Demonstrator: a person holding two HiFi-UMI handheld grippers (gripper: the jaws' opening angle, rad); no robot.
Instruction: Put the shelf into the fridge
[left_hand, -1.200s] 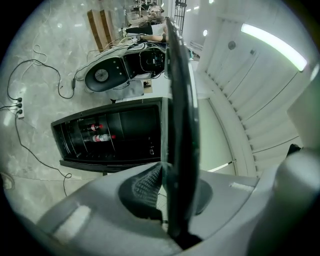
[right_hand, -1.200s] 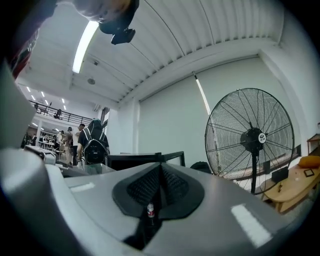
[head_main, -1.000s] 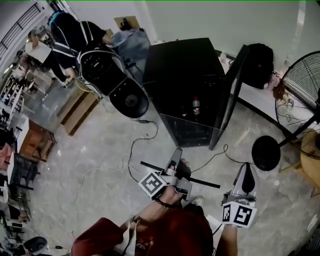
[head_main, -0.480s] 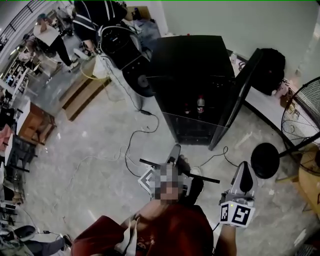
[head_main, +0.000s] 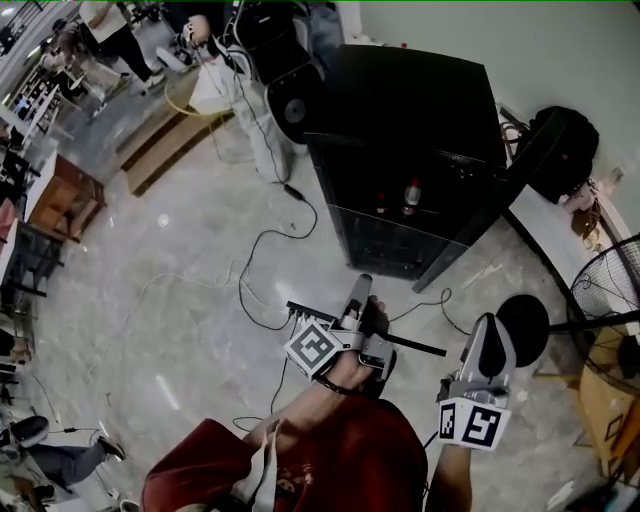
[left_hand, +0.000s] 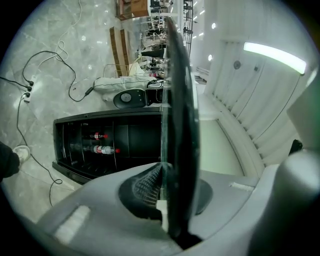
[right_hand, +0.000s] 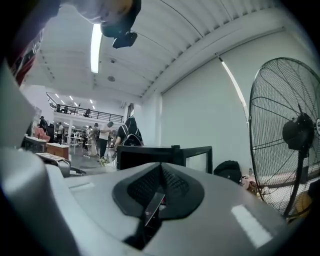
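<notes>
Thin dark flat shelf (left_hand: 178, 100) edge-on between the clenched left gripper (head_main: 358, 292) jaws, right gripper (right_hand: 155, 200) pinched shut and empty, open black fridge (head_main: 410, 110) on pale marble floor (head_main: 180, 290).

Pale marble floor (head_main: 180, 300) strewn with cables (head_main: 246, 285), a plain light wall (head_main: 560, 50) far, a standing fan (head_main: 608, 292) right.

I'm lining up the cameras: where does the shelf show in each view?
Head view: the shelf is a thin dark bar at lower centre, in the left claw.
Left gripper view: edge-on, a dark band up the middle.
Right gripper view: not in it.
Shared landmark: the black fridge, open, in all three.
</notes>
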